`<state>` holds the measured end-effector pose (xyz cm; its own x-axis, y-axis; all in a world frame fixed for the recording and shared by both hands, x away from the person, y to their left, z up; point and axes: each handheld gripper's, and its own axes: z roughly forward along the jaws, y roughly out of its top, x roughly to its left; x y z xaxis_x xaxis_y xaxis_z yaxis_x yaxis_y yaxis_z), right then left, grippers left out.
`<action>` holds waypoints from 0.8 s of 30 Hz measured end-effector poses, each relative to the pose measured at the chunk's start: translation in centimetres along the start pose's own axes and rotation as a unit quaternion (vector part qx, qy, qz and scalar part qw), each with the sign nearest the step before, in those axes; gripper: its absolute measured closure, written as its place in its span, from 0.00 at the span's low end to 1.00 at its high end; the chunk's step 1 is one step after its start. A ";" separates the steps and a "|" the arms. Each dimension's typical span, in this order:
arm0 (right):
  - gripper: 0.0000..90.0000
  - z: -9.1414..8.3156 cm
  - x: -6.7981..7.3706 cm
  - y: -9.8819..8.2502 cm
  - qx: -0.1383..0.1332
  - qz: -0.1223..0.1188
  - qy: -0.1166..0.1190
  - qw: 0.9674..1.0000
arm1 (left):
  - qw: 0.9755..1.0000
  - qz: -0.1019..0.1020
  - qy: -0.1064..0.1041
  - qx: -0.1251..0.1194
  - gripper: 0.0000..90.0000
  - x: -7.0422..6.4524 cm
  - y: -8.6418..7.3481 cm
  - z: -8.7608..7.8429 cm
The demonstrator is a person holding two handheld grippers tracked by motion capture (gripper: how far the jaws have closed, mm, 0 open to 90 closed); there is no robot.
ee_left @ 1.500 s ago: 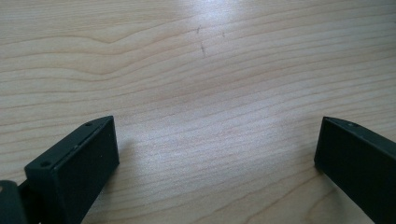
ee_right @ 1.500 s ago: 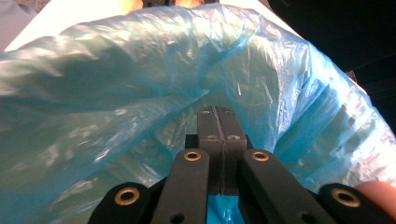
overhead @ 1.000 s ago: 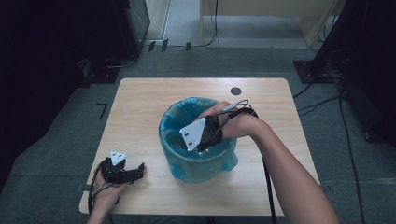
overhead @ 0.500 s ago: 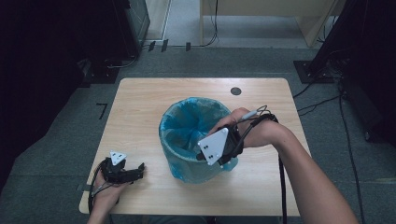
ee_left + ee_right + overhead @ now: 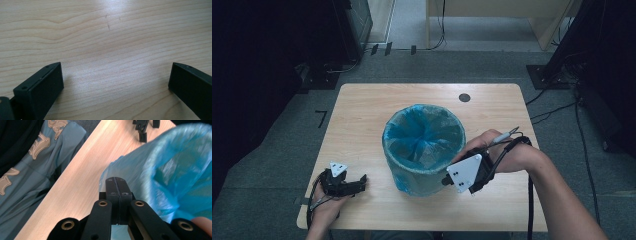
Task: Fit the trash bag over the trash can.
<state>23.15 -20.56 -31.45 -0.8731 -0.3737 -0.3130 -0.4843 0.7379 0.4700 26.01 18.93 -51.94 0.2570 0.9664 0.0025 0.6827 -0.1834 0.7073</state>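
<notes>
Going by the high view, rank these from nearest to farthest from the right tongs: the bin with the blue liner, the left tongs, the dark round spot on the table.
From the right tongs:
1. Bin with the blue liner, right beside them at the table's middle.
2. Left tongs, at the table's near left corner.
3. Dark round spot, near the table's far edge.
</notes>
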 end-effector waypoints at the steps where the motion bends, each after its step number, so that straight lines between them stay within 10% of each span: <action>1: 1.00 0.1 0.3 -0.3 0.000 0.005 0.000 1.000 | 1.000 0.000 0.000 0.000 0.00 0.0 0.0 0.0; 14: 0.99 1.6 3.1 -4.9 0.011 0.060 0.001 0.998 | 1.000 0.000 0.000 -0.001 0.00 0.0 0.0 0.0; 19: 0.80 2.4 3.9 -6.9 0.008 0.096 0.006 0.995 | 1.000 0.000 0.000 -0.001 0.00 0.0 0.0 0.0; 24: 0.57 3.1 4.5 -8.3 0.005 0.185 0.003 0.983 | 1.000 0.000 0.001 -0.001 0.00 0.0 0.0 0.0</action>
<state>23.41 -26.63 -39.36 -0.9896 -0.0827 -0.1180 -0.1340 0.8291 0.5429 26.01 18.91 -51.96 0.2550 0.9669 0.0035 0.6819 -0.1823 0.7084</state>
